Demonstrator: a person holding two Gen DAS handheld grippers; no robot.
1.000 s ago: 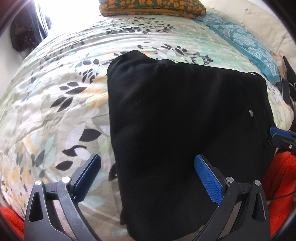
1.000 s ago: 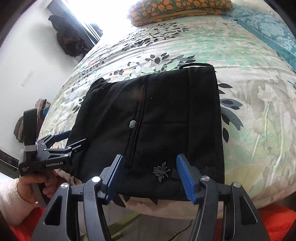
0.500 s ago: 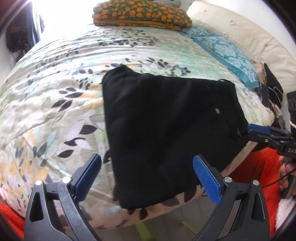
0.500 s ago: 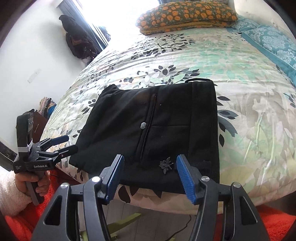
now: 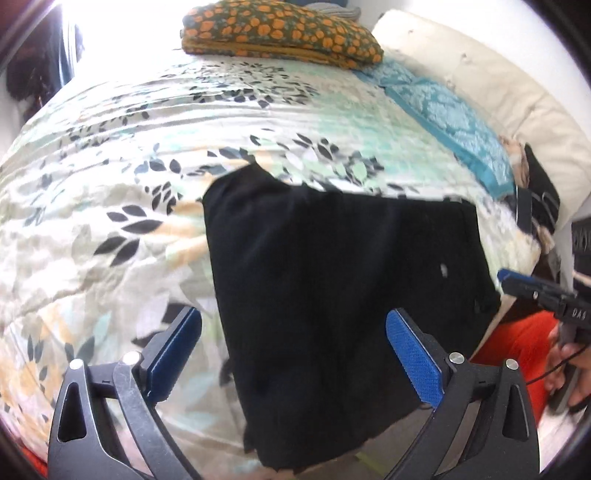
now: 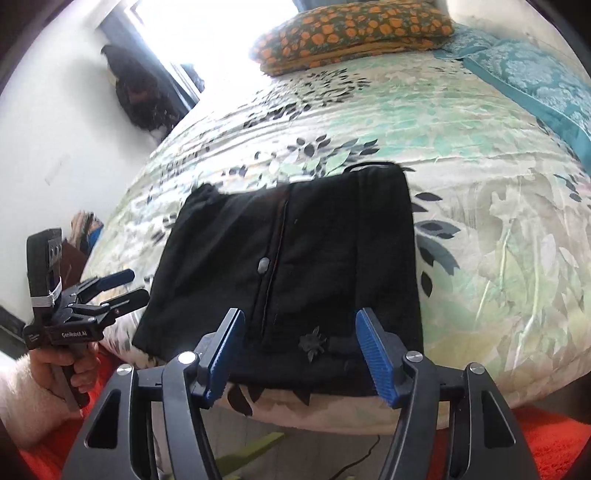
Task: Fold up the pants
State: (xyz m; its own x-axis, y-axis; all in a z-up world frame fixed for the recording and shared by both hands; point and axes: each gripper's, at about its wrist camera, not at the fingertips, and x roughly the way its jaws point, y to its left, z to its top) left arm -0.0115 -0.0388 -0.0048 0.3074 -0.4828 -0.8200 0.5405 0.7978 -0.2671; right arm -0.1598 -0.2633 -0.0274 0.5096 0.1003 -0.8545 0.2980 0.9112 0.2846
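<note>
Both grippers hang clear of the near bed edge, empty: the left gripper (image 5: 293,343) wide, the right gripper (image 6: 299,347) fairly wide, its jaws just opened further. The black pants (image 6: 295,266) lie folded square at that edge of the floral bedspread (image 5: 110,184). Best finish: withdraw without snagging the hem; the orange-patterned pillow (image 6: 351,33) sits far beyond.

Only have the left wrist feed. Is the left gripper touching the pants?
Observer: No. The right wrist view shows the left gripper open, off the bed's edge, clear of the black pants.
Operator: Right gripper?
Observer: Right gripper is open, nothing between its pads; its jaws have just been opening.
Operator: Any detail on the near hem?
Observer: A small dark leaf-shaped emblem sits near the front edge.
</note>
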